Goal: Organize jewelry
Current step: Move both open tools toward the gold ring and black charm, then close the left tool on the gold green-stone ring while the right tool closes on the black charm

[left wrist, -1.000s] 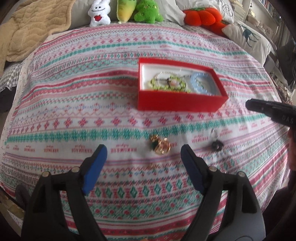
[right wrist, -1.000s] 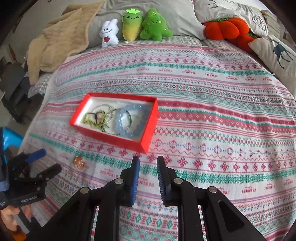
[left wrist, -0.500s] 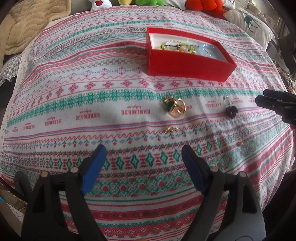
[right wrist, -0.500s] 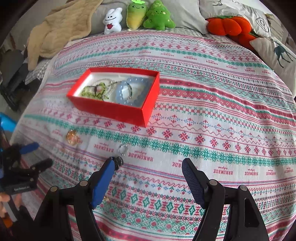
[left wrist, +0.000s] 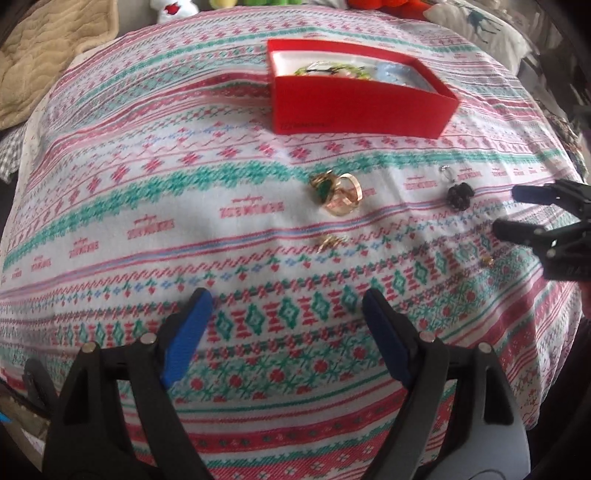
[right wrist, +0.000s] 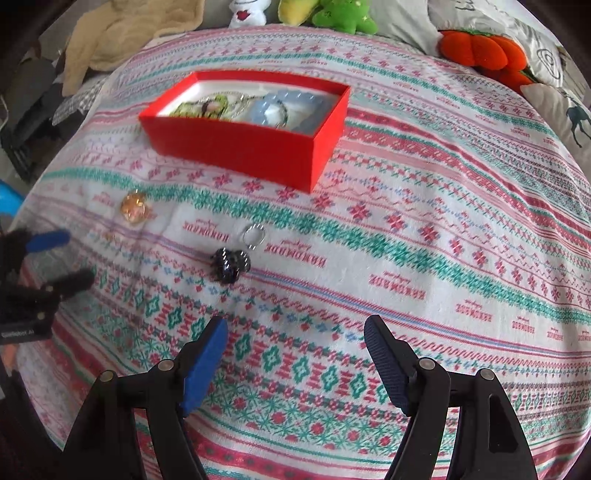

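Note:
A red jewelry box [left wrist: 354,99] [right wrist: 251,122] sits on the patterned bedspread and holds green and blue bracelets. In front of it lie gold rings with a green stone [left wrist: 338,194] [right wrist: 133,211], a small gold piece [left wrist: 330,240], a black beaded piece [left wrist: 460,195] [right wrist: 231,265] with a silver ring [right wrist: 253,235] beside it, and a tiny gold item [left wrist: 487,261]. My left gripper [left wrist: 284,332] is open and empty, low over the bedspread short of the gold rings. My right gripper [right wrist: 293,350] is open and empty, just short of the black piece.
Plush toys [right wrist: 328,14] and an orange pumpkin cushion [right wrist: 484,51] line the far edge of the bed. A beige blanket [left wrist: 44,55] lies at the far left. Pillows [right wrist: 554,74] sit at the right. Each gripper shows at the edge of the other's view [left wrist: 546,225] [right wrist: 40,273].
The right gripper has opened wide from nearly shut. Both grippers have moved forward and lower toward the loose jewelry; the box now looks closer.

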Available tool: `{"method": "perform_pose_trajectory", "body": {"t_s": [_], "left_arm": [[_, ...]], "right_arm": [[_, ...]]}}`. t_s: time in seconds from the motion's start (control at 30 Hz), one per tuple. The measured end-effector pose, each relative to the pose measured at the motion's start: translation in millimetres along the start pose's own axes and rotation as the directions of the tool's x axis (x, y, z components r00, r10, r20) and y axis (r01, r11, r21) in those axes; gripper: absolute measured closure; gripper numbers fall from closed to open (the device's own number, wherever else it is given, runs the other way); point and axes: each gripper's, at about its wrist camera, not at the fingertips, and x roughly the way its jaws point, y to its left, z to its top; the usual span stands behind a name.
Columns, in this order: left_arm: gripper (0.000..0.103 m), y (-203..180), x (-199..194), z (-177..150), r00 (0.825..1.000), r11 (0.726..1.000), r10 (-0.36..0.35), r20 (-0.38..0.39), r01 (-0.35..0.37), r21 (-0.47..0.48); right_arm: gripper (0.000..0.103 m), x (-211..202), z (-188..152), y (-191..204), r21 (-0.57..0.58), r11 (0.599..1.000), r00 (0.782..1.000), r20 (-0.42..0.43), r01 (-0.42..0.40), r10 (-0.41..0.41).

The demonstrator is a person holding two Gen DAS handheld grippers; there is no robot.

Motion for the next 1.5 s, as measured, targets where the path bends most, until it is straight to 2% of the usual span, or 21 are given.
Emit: {"method": "perform_pose_trajectory", "body": {"t_s": [0.13, 0.23, 0.3, 0.43, 0.73, 0.87, 0.97, 1.17, 1.4, 1.5], "left_arm": [[0.019, -8.5, 4.0, 8.6, 0.997, 0.997, -0.045, 0.056, 0.042, 0.060], [0.021, -10.2, 8.2, 16.5, 0.993, 0.994, -0.091, 0.076, 0.086, 0.063], [0.031, -12.1, 9.5, 21.5, 0.990, 0.992, -0.115, 0.085, 0.110, 0.064], [0.043, -15.1, 13.8, 27.8, 0.985, 0.987, -0.151, 0.087, 0.146, 0.067], [0.049, -20.3, 26.0, 42.1, 0.988, 0.990, -0.128, 0.089, 0.122, 0.066], [0.071, -21.3, 30.4, 49.1, 0.990, 0.993, -0.111, 0.087, 0.107, 0.051], [0.071, -22.4, 31.7, 52.2, 0.991, 0.993, -0.111, 0.078, 0.109, 0.037], [0.071, -27.1, 26.1, 46.0, 0.992, 0.993, -0.103, 0.074, 0.098, 0.069], [0.071, -23.3, 10.9, 33.5, 0.994, 0.995, -0.078, 0.073, 0.074, 0.060], [0.071, -22.0, 4.8, 27.3, 0.994, 0.996, -0.078, 0.070, 0.075, 0.048]], "right_arm": [[0.026, 6.8, -2.8, 8.4, -0.026, 1.000, 1.000, -0.016, 0.005, -0.005], [0.026, 9.5, -5.0, 15.3, -0.042, 0.999, 1.000, -0.018, 0.011, -0.011], [0.026, 9.4, -5.3, 18.4, -0.046, 0.999, 1.000, -0.017, 0.012, -0.012], [0.026, 9.4, -5.6, 21.3, -0.046, 0.999, 1.000, -0.014, 0.012, -0.013], [0.026, 13.7, -0.5, 21.4, -0.046, 0.999, 1.000, -0.022, 0.017, -0.018], [0.026, 12.0, -2.5, 22.7, -0.048, 0.999, 1.000, -0.021, 0.011, -0.012], [0.026, 8.3, -4.3, 22.3, -0.041, 0.999, 1.000, -0.015, 0.013, -0.014], [0.026, 5.1, -2.2, 18.1, -0.030, 1.000, 1.000, -0.008, 0.009, -0.009], [0.026, 9.4, 6.2, 23.9, -0.014, 0.998, 0.998, 0.004, -0.055, 0.055], [0.026, 15.7, 12.7, 31.9, -0.029, 0.998, 0.998, -0.001, -0.059, 0.059]]}}
